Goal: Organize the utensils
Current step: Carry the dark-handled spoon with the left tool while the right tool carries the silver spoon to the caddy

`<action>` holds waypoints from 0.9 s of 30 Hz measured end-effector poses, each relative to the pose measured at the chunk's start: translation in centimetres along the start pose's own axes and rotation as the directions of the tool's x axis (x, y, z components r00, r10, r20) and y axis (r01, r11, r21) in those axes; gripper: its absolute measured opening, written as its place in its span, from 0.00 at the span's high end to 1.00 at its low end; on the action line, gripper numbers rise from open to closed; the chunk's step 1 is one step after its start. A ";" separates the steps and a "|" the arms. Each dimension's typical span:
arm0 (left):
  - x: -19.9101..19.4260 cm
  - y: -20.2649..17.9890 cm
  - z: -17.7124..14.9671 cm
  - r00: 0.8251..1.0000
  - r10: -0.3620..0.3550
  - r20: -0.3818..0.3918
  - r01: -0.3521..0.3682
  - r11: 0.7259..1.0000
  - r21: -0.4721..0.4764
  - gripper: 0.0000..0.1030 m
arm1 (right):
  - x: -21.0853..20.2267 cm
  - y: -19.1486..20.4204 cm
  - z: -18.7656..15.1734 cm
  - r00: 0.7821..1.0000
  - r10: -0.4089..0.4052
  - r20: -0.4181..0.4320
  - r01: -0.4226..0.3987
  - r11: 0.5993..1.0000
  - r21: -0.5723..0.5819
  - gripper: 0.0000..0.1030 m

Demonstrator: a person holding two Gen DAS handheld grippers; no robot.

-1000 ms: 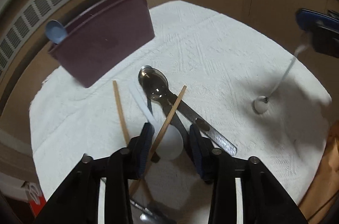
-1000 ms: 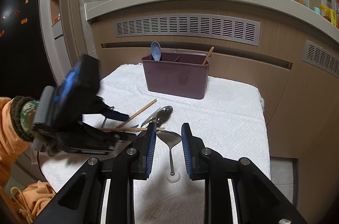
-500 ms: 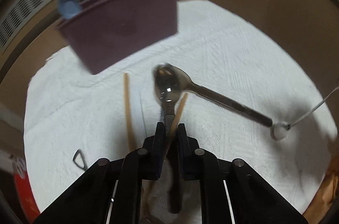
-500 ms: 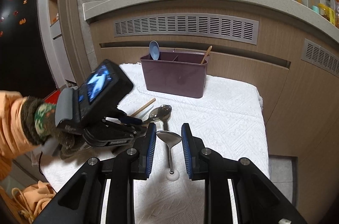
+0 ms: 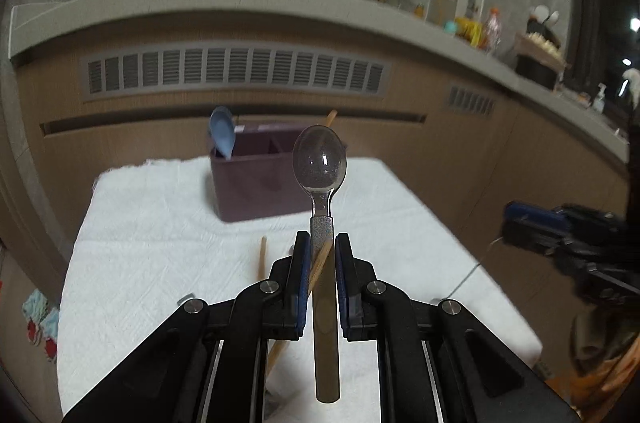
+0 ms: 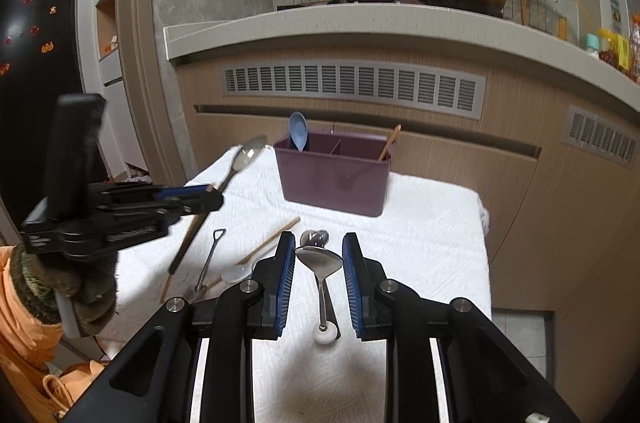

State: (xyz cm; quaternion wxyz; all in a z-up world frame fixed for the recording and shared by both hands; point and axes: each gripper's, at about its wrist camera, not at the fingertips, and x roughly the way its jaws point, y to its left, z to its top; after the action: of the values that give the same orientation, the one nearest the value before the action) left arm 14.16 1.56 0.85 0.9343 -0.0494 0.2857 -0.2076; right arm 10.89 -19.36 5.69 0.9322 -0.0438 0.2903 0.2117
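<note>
My left gripper is shut on the handle of a metal spoon, held up in the air with its bowl forward. A wooden chopstick is caught between the same pads. The right wrist view shows this gripper at the left, its spoon and chopstick hanging over the cloth. My right gripper is shut on the bowl of a small steel spoon, whose thin handle ends in a white ball. The purple caddy stands at the back.
A blue spoon and a chopstick stand in the caddy. On the white cloth lie another metal spoon, a chopstick, a white plastic spoon and a small black shovel-shaped utensil. A wooden cabinet wall rises behind.
My left gripper closed on the metal spoon and a chopstick, lifted them off the cloth and tilted up. The right gripper rose slightly with its small spoon.
</note>
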 end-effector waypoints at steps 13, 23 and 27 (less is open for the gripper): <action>-4.4 -2.6 3.3 0.973 0.038 0.226 -0.048 0.998 0.039 0.88 | -1.0 0.8 2.5 0.999 -0.009 0.050 0.011 0.999 -0.046 0.79; -3.7 -3.0 8.7 0.891 0.076 0.448 -0.120 0.990 0.069 0.88 | -1.6 -1.1 12.4 0.980 0.003 0.201 0.005 0.999 -0.042 0.79; 0.4 -0.8 10.7 0.866 0.118 0.486 -0.147 0.989 0.022 0.88 | 1.2 -2.0 15.3 0.974 -0.014 0.228 0.025 0.999 -0.044 0.78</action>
State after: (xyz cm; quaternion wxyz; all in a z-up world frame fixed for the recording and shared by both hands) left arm 20.09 0.41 9.67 0.9890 -0.0527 0.0400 -0.1321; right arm 20.63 -17.61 17.63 0.9600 -0.0441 0.1762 0.2130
